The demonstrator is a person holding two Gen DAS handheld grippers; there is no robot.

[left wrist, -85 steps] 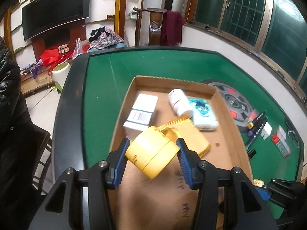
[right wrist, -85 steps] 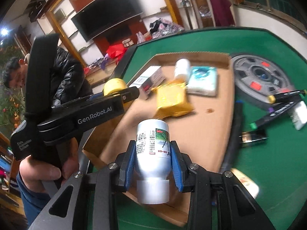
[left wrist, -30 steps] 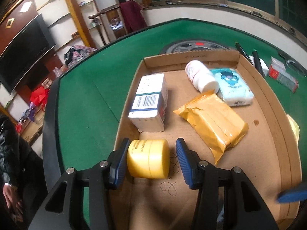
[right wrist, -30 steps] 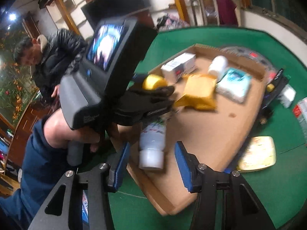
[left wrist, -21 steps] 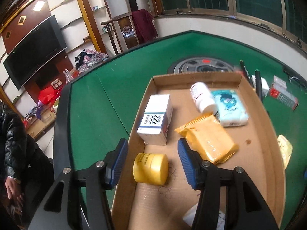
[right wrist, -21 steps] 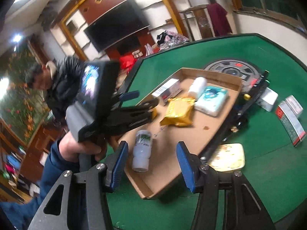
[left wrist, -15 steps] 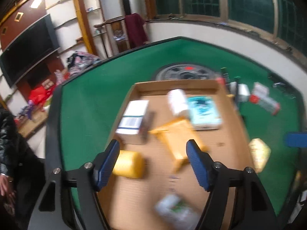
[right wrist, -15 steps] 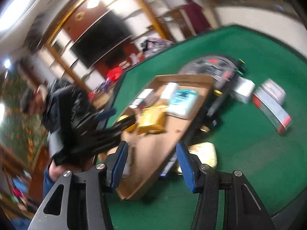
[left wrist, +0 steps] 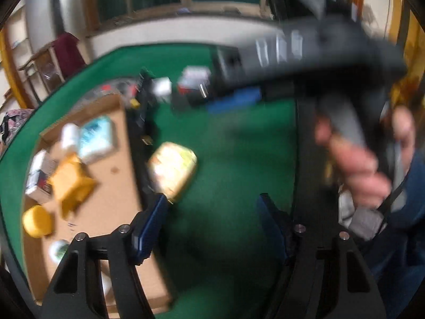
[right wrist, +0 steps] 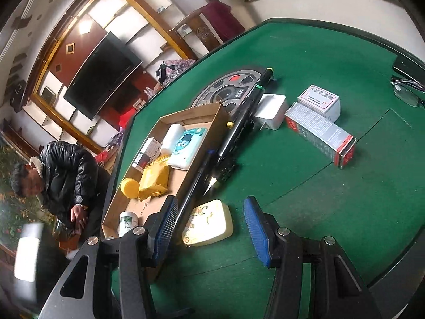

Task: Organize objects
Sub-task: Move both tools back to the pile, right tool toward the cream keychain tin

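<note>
The right gripper stands open over the green table, nothing between its blue pads; the pale yellow tin lies on the felt just ahead of its left finger, outside the box. The left gripper is open too and empty; its jaws have just been opening, then eased in a little. Its view is blurred, with the same tin ahead of its left finger and a hand gripping the other tool's handle at the right.

The cardboard box lies toward the table's left edge. Inside it: a white bottle at the near corner, a yellow jar, a yellow packet, a teal tissue pack, a white pill bottle and a small carton.

Black pens run along the box's right wall. Farther right on the felt are a white charger, a long silver-red carton and a white tin touching it. Glasses rest near the far right edge.
</note>
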